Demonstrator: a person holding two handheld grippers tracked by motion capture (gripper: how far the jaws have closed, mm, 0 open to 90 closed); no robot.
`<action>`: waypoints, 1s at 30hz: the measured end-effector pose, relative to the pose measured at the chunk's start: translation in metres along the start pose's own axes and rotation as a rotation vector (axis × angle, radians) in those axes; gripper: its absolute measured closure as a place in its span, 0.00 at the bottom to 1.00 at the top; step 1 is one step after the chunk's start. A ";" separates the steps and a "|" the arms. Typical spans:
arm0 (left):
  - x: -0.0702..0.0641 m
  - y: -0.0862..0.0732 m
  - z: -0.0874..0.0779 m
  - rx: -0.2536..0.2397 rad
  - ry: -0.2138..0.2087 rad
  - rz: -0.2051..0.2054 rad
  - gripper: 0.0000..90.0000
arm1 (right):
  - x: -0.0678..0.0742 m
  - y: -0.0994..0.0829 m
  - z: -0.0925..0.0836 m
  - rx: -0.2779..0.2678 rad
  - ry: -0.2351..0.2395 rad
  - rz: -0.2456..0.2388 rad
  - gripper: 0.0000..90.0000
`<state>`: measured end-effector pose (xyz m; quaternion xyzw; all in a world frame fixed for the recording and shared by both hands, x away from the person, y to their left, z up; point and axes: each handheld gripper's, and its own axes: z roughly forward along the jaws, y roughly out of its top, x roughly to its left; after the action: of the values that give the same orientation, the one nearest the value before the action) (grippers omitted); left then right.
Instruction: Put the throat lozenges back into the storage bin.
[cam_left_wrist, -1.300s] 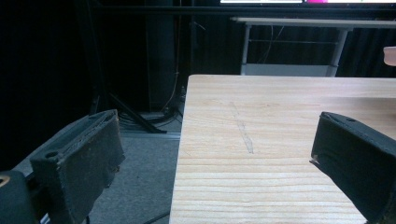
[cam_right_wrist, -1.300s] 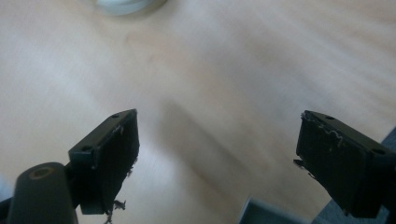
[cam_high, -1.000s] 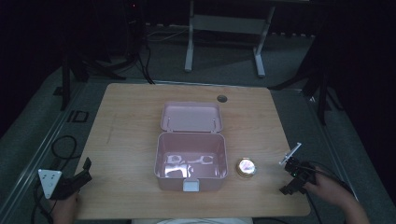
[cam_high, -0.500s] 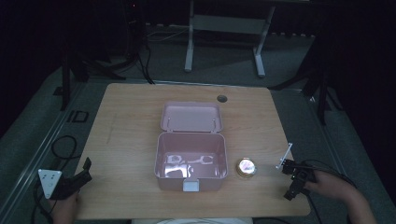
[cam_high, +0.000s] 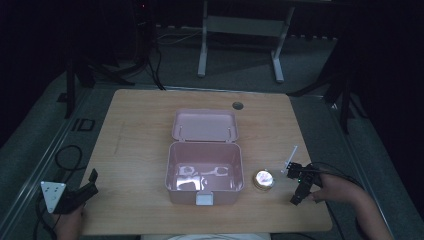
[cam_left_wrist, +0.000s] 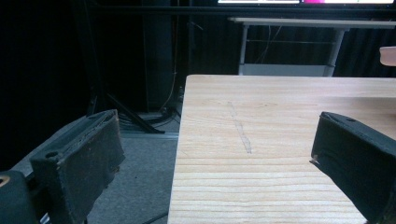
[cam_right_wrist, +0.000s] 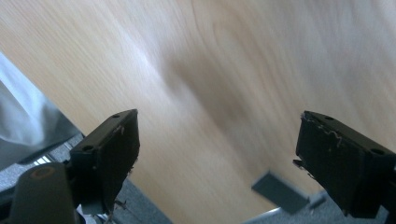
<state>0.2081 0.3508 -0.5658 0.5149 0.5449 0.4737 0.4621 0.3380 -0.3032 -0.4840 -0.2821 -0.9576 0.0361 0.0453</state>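
Pink box (cam_high: 204, 172) sits open mid-desk, a small round tin (cam_high: 263, 179) just right of it. Right hand-held gripper (cam_high: 299, 181) — jaws apart, empty — is nearer the tin; left hand-held gripper (cam_high: 75, 197) waits open at the desk's (cam_high: 145, 120) near-left corner.

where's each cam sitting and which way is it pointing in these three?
High view: above the person's side, looking forward and down on the table, open pink box, both hands and grippers.
Left gripper view: on the left gripper, looking along the table's left edge; jaws apart.
Right gripper view: on the right gripper, aimed down at blurred tabletop; jaws apart.
Shared: the wooden table.
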 end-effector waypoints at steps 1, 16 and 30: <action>0.000 0.000 0.000 0.000 0.000 0.000 0.03 | 0.000 0.000 0.000 0.000 0.000 0.000 0.15; 0.001 0.000 0.000 -0.004 -0.005 -0.007 0.03 | 0.000 0.065 -0.002 -0.032 0.023 -0.049 0.14; 0.001 0.000 0.000 -0.004 -0.010 -0.007 0.03 | -0.004 0.100 0.018 -0.032 0.056 -0.018 0.14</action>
<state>0.2080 0.3517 -0.5660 0.5144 0.5435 0.4704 0.4676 0.3930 -0.2224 -0.5113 -0.2750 -0.9590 0.0127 0.0678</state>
